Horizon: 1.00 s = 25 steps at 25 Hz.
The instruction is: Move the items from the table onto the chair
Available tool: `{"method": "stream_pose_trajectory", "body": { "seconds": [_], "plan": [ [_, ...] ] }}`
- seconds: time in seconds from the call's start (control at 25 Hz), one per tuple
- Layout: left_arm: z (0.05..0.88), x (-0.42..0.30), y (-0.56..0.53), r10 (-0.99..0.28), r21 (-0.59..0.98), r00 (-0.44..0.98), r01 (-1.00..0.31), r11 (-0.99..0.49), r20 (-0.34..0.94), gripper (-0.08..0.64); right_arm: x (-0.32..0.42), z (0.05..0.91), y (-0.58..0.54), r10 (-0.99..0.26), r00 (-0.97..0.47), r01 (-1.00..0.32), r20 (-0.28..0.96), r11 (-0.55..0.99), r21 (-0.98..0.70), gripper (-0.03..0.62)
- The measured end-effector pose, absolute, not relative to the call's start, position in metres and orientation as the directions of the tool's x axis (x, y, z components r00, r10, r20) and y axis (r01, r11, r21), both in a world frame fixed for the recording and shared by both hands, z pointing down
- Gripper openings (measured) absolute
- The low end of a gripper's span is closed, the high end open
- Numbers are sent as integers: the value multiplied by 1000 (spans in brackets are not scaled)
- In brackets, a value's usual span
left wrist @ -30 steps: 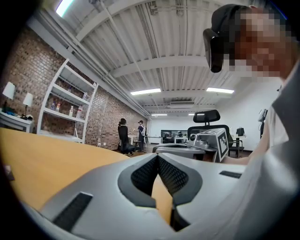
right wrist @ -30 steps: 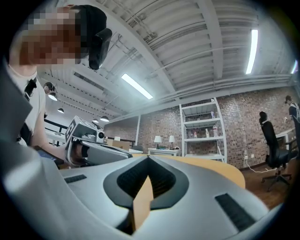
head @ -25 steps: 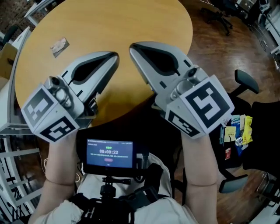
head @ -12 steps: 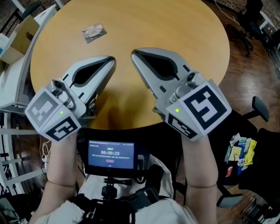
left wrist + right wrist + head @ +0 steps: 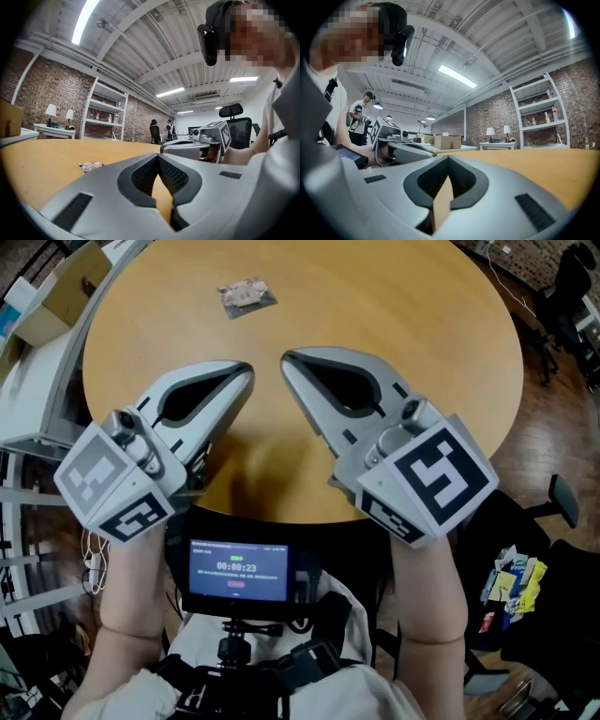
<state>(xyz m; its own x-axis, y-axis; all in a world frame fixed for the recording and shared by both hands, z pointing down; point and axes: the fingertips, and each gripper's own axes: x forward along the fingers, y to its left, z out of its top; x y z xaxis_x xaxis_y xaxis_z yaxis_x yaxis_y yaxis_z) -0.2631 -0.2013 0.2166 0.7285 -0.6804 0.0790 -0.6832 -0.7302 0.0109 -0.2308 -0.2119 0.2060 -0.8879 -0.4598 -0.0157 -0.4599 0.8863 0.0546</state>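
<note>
The left gripper (image 5: 246, 371) and the right gripper (image 5: 286, 357) were held side by side over the near part of the round tabletop (image 5: 422, 352), both pointing across it toward the far edge. In the left gripper view its jaws were pressed together at the tips with nothing between them. The right gripper view showed the same: jaws closed tip to tip and empty.

A single small packet (image 5: 247, 294) lay flat near the far edge of the tabletop, toward the left, well apart from both grippers. The rest of the wood surface was bare.

The black chair (image 5: 567, 596) stood on the floor off the near right edge of the tabletop, at the person's right. A cluster of colourful packets (image 5: 514, 579) lay on it.

A small lit screen (image 5: 237, 570) sat at the person's chest, just below the near edge. A cardboard box (image 5: 61, 282) rested on a white desk beyond the left edge.
</note>
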Motion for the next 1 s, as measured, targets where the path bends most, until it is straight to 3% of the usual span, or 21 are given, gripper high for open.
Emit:
{"method": "stream_pose_trajectory", "body": {
  "seconds": [0.64,1.0],
  "plan": [
    [216,-272,-204,-692,34,721,-693,-720,47,8,-247,206,-211,-442,-897,-440,14,895,76,3],
    [222,-284,-212,-704,46,709,-705,-708,40,8,-269,217,-223,-391,-915,-379,102,918,120,5]
  ]
}}
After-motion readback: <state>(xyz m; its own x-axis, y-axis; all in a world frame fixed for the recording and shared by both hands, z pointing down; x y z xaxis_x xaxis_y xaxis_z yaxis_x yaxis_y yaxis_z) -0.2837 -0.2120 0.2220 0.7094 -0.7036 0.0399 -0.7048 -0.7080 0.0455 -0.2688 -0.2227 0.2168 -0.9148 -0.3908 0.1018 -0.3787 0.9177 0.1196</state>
